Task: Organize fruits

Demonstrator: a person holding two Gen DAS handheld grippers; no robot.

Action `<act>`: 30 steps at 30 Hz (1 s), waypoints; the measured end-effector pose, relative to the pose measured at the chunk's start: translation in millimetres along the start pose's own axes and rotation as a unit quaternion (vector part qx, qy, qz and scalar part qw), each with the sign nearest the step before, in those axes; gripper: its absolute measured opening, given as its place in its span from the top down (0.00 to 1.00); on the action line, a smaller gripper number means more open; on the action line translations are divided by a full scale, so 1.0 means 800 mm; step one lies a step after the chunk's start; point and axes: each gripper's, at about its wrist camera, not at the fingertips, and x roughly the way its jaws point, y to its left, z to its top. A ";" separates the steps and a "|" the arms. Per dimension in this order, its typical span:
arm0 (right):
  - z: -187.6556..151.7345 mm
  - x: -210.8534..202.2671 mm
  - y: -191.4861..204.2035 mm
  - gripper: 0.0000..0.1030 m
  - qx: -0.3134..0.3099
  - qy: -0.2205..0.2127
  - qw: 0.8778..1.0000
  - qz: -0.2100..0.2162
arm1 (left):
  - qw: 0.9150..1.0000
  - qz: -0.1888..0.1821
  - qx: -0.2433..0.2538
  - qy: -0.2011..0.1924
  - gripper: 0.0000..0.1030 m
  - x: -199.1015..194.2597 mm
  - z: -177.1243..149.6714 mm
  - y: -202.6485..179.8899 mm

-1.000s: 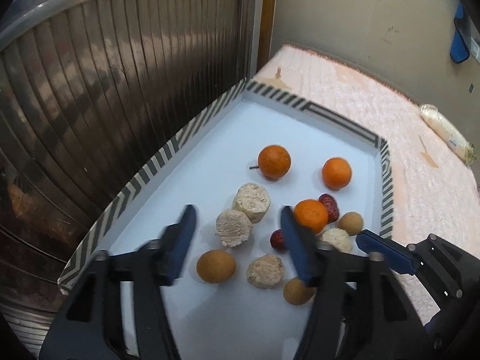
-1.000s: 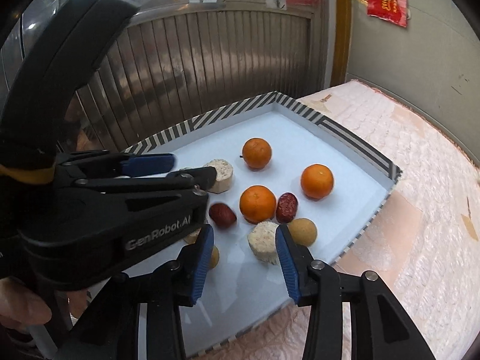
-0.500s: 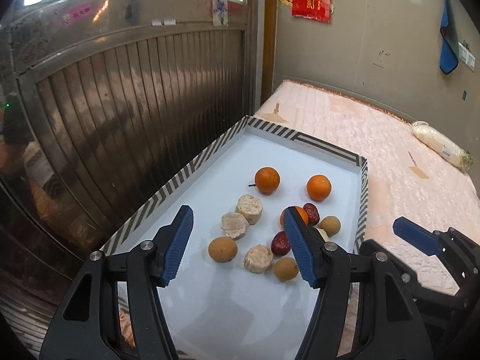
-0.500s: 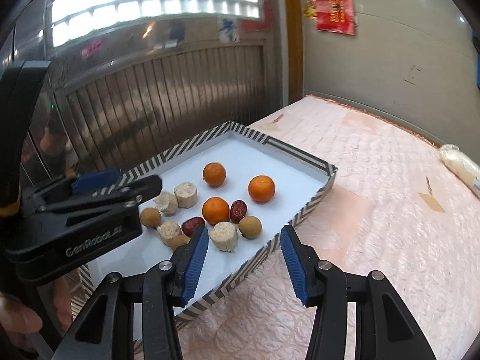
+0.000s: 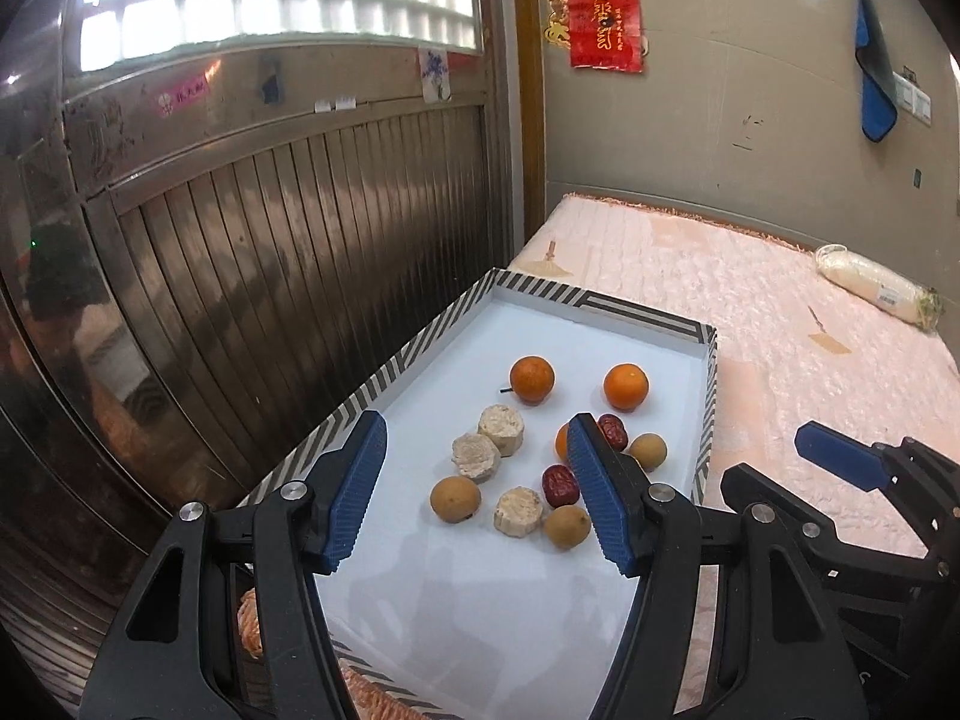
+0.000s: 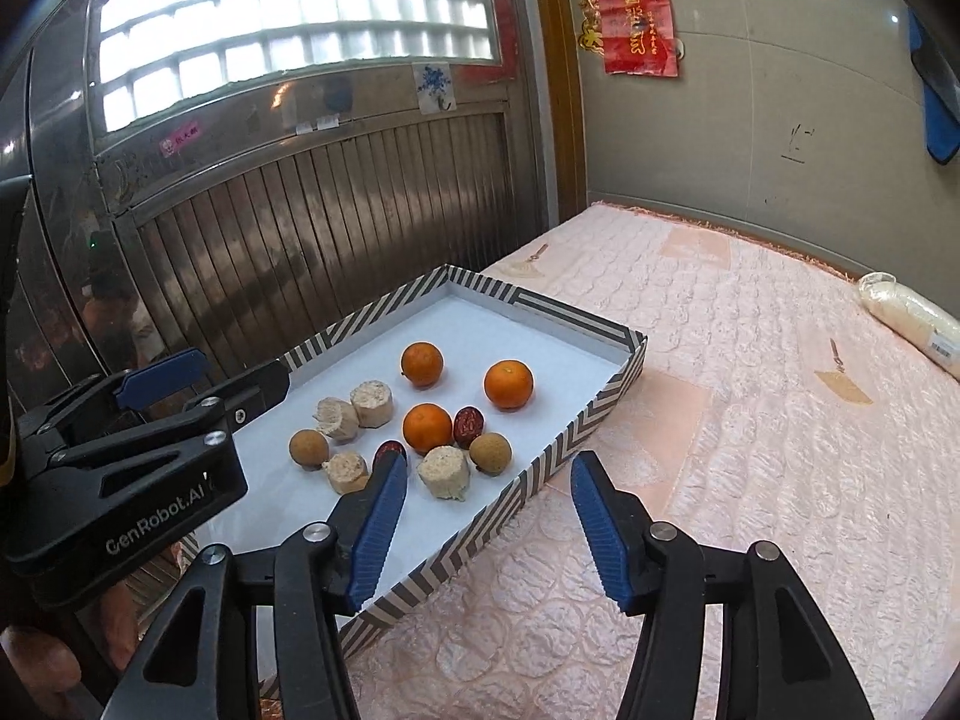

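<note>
Left gripper (image 5: 477, 492) held apart, blue pads parted, nothing between them; hung above the near half of the tray (image 5: 636, 315). Right gripper (image 6: 489, 519) also parted and empty, jaws just been opening; poised over the tray's right rim, one pad over the white floor, the other over the pink quilted bedcover (image 6: 750, 396).

Fruit all lay inside the tray, ahead of and below both grippers, touched by neither. Three oranges: one toward the far left (image 6: 422, 363), one toward the far right (image 6: 508, 384), one at the middle of the cluster (image 6: 427, 426). Two red dates, one just beside the middle orange (image 6: 468, 426), the other (image 5: 559, 485) partly hidden behind a pad. Three small brown round fruits (image 5: 455, 498) along the near side of the group. Four pale cut chunks (image 6: 372, 403) among them, kind not clear.

Far half of the tray bare, near end bare as well. Left rim close against the metal door (image 5: 270, 240). Right rim bordered by wide bedcover, with a white wrapped roll (image 6: 909, 315) well away from the tray by the wall.
</note>
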 end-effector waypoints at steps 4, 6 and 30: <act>0.000 -0.003 -0.002 0.44 0.002 -0.002 1.000 -0.003 | 1.000 0.003 -0.003 -0.007 0.39 -0.006 0.000 0.001; 0.000 -0.005 -0.005 0.44 0.004 -0.003 1.000 -0.002 | 1.000 -0.001 -0.006 -0.004 0.39 -0.006 0.000 0.003; 0.000 0.007 -0.001 0.42 -0.008 0.014 1.000 0.002 | 1.000 -0.008 -0.009 0.022 0.39 0.010 -0.002 0.007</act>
